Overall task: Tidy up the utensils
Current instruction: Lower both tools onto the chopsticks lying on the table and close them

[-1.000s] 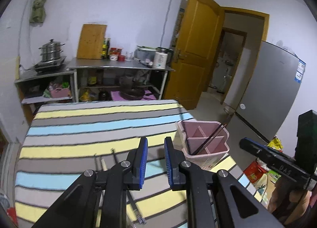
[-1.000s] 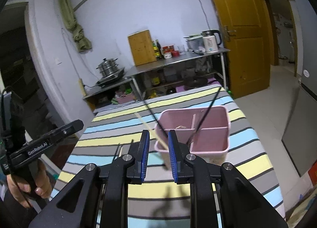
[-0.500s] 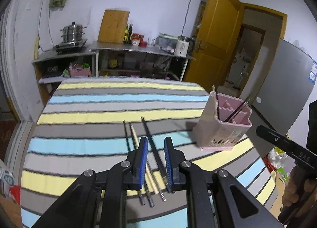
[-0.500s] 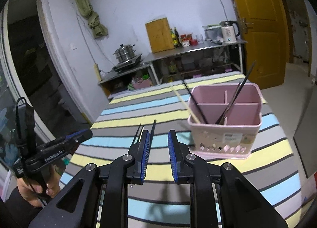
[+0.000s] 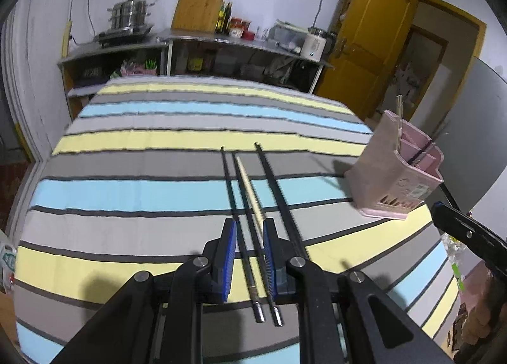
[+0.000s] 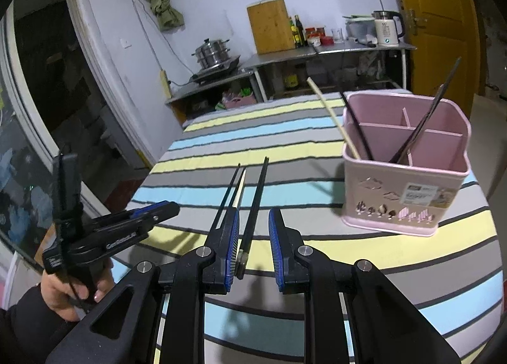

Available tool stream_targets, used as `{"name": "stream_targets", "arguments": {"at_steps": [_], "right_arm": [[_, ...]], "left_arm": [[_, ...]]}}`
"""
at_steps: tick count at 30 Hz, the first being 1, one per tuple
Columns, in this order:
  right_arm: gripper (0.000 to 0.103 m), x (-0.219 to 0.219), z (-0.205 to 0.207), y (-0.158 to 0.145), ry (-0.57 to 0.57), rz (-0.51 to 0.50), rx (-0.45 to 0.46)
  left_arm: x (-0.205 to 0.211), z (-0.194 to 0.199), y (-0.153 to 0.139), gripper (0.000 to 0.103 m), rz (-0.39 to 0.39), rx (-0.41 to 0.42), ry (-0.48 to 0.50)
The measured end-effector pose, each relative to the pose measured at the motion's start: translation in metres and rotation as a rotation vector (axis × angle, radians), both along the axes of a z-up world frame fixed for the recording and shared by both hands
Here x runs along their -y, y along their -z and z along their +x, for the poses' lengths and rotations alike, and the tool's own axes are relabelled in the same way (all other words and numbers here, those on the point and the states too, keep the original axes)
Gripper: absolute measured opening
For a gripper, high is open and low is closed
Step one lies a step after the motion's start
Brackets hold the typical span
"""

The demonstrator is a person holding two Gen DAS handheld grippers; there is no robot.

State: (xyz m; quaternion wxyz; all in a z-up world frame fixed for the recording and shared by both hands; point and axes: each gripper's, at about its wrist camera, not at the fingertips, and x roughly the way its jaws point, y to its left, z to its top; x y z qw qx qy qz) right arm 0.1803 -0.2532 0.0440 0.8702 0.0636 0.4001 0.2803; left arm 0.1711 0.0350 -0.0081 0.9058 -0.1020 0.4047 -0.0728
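Two or three black chopsticks [image 5: 229,186] and a pale wooden chopstick [image 5: 250,193] lie side by side on the striped tablecloth [image 5: 142,193]. My left gripper [image 5: 249,224] hovers low over their near ends, open, its blue pads [image 5: 228,253] clear of them. My right gripper [image 6: 254,213] is open too, and a black chopstick [image 6: 258,193] shows in its gap, lying on the cloth. A pink divided holder [image 6: 402,193] stands to the right with a wooden chopstick and black ones leaning in it. The holder [image 5: 393,180] also shows in the left wrist view.
A hand carries the left gripper [image 6: 164,208] at the right wrist view's left side. Behind the table, steel shelves [image 5: 221,44] hold a pot, a cutting board, bottles and a kettle. A yellow door [image 5: 374,47] and a grey fridge [image 5: 475,129] stand to the right.
Both grippers have sunk toward the table and closed in on the lying chopsticks, which now show between their fingers. The gaps between the jaws look unchanged.
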Motion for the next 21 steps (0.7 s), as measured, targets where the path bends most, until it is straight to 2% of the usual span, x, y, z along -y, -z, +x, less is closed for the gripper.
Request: {"name": "stream_targets", "arguments": {"at_steps": [14, 21], "right_arm": [[0.020, -0.033, 0.028, 0.037, -0.040, -0.048, -0.072], [0.020, -0.052, 0.048, 0.056, -0.042, -0.075, -0.105]], "left_arm": [[0.000, 0.074, 0.048, 0.016, 0.045, -0.082, -0.009], [-0.001, 0.094, 0.062, 0.017, 0.052, -0.085, -0.002]]}}
